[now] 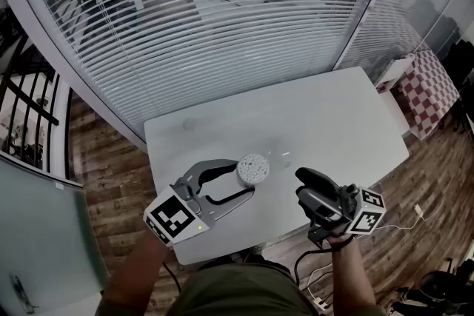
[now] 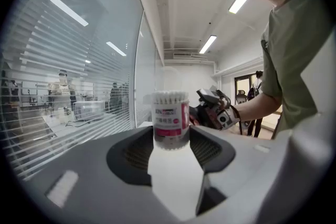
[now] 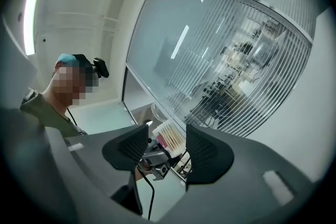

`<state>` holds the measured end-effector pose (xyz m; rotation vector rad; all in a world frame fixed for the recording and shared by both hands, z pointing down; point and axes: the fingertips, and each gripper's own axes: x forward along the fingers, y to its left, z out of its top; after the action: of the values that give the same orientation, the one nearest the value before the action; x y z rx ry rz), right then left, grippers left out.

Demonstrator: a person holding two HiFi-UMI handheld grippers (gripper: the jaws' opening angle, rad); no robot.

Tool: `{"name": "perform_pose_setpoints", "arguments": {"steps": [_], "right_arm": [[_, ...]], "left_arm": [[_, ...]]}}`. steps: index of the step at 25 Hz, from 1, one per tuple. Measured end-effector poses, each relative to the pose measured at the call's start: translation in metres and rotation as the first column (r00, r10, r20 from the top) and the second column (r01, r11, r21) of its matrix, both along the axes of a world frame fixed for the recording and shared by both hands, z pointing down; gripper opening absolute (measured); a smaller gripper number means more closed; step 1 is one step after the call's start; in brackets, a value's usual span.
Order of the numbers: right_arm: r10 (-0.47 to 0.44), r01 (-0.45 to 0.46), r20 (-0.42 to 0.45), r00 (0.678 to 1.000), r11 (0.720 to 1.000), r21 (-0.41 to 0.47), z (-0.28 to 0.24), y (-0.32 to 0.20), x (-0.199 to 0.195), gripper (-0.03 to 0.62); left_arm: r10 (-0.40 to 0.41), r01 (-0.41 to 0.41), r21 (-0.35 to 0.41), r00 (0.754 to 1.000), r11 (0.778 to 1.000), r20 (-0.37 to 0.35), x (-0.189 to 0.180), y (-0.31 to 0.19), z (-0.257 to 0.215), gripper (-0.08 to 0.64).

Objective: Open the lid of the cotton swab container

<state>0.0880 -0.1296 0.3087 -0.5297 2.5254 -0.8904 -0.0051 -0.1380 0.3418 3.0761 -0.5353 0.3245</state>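
Behind the white desk [image 1: 333,115] a glass wall [image 1: 222,33] with lowered slat blinds is seen, and a wooden floor [image 1: 111,159] runs along the desk on its left and right sides.

One cotton swab container [image 1: 252,169] is found on the desk, about midway between the left and right edges and nearer to the front edge than to the far one. It stands upright. White swab tips are seen at its top, and a red and white label is carried on its side.

The left gripper [image 1: 244,180] is clamped on the container, with one pad pressed against each side of its lower half. The right gripper [image 1: 302,187] is held at the front edge, to the right of the container and apart from it. Its jaws stand apart and nothing is gripped by them. Through the gap only the container and the other gripper are seen, further off.

A faint clear round piece [image 1: 284,157] is made out on the desk just beside the container, toward the right edge. Whether it is the lid cannot be told.

Two marker cubes are counted, one on the left gripper [image 1: 172,218] and one on the right [image 1: 368,211].

Off the right edge, one red and white checked thing [image 1: 433,81] is seen. A white cable [image 1: 417,212] lies on the floor below the front right corner.
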Motion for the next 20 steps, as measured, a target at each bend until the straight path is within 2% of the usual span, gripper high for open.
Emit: {"name": "perform_pose_setpoints", "arguments": {"steps": [7,11,20], "right_arm": [[-0.013,0.013,-0.001,1.0,1.0,-0.014,0.005,0.002,-0.005,0.202],[-0.021,0.021,0.001,1.0,1.0,-0.014,0.008,0.003,-0.005,0.181],[-0.014,0.014,0.015,1.0,0.999,-0.033,0.013,0.003,-0.001,0.171]], "left_arm": [[0.0,0.0,0.009,1.0,1.0,-0.017,-0.001,0.001,-0.001,0.222],[0.0,0.0,0.014,1.0,1.0,-0.003,-0.001,0.0,-0.001,0.222],[-0.002,0.002,0.004,1.0,1.0,-0.016,0.001,0.004,0.004,0.222]]}}
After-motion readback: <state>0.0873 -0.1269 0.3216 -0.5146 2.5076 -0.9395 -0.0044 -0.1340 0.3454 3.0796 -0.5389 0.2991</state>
